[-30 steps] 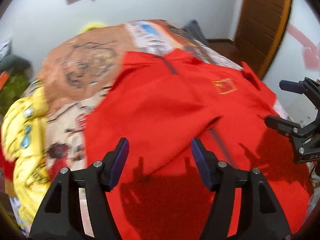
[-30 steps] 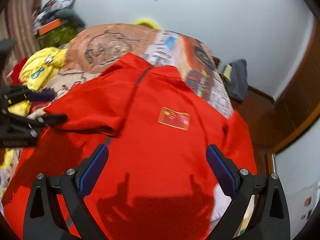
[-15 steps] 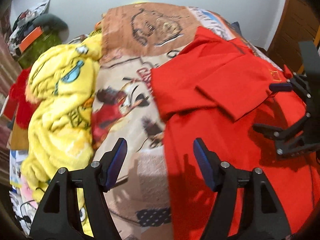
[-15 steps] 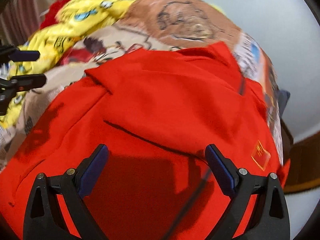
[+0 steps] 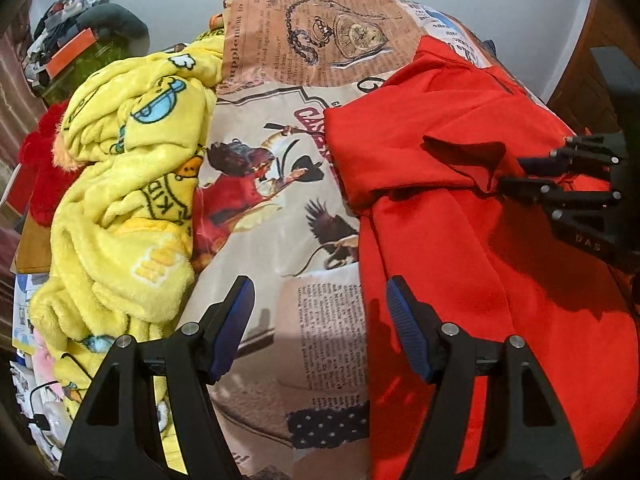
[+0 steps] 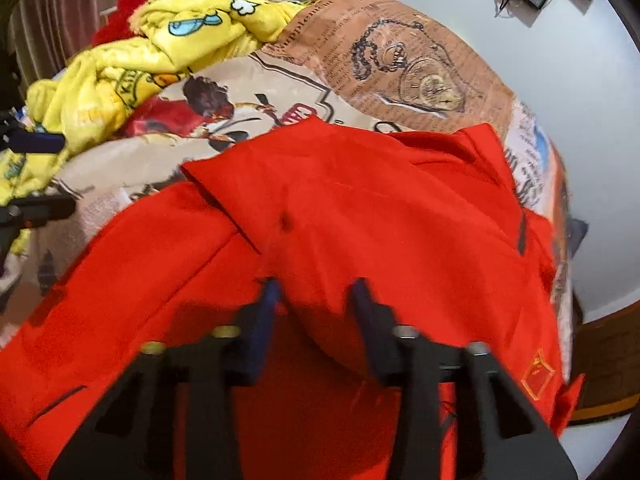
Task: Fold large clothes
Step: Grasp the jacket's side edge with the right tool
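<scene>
A large red jacket (image 5: 460,184) lies spread on the printed bed cover, one sleeve folded across its chest. My left gripper (image 5: 320,312) is open and empty, hovering over the bed cover just left of the jacket's side edge. My right gripper (image 6: 314,300) has its jaws narrowed around a raised fold of the sleeve cloth (image 6: 320,280); it also shows in the left wrist view (image 5: 516,176), pinching the sleeve end. The jacket (image 6: 360,208) fills the right wrist view, with a small flag patch (image 6: 538,376) at lower right.
A crumpled yellow plush blanket (image 5: 128,184) lies on the left of the bed; it also shows in the right wrist view (image 6: 140,52). The printed cover (image 5: 288,184) shows between blanket and jacket. A wooden door (image 5: 592,76) stands at right. Clutter sits at far left (image 5: 72,52).
My left gripper has swung left off the jacket to its side edge. My right gripper has narrowed from wide open onto the folded sleeve cloth.
</scene>
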A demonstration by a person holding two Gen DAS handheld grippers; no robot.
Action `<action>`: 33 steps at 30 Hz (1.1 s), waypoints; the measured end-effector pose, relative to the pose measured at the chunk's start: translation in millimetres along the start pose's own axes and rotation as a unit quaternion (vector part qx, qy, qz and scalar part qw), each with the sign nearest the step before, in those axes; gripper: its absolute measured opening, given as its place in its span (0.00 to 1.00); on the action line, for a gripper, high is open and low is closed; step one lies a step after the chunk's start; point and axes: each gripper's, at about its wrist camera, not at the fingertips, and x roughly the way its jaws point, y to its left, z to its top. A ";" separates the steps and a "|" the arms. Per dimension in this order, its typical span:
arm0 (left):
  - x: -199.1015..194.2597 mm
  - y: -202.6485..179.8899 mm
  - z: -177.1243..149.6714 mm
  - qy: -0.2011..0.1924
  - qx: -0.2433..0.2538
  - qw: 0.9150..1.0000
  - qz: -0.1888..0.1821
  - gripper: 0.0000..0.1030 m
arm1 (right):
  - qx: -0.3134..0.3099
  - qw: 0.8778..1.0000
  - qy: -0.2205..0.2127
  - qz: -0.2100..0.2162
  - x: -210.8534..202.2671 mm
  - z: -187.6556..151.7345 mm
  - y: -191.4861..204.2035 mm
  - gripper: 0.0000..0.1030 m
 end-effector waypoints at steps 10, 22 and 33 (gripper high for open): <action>8.4 -21.7 36.1 -0.011 0.003 1.000 -0.005 0.66 | 0.066 0.995 -0.074 -0.007 -43.1 11.9 -38.1 0.06; 48.2 -52.2 89.4 0.004 -0.025 1.000 -0.010 0.66 | 0.227 0.961 -0.153 -0.047 -132.5 -25.7 -162.5 0.05; 90.2 -63.0 81.3 0.049 -0.027 0.998 0.025 0.66 | 0.341 0.931 -0.104 -0.071 -121.2 -126.4 -236.2 0.05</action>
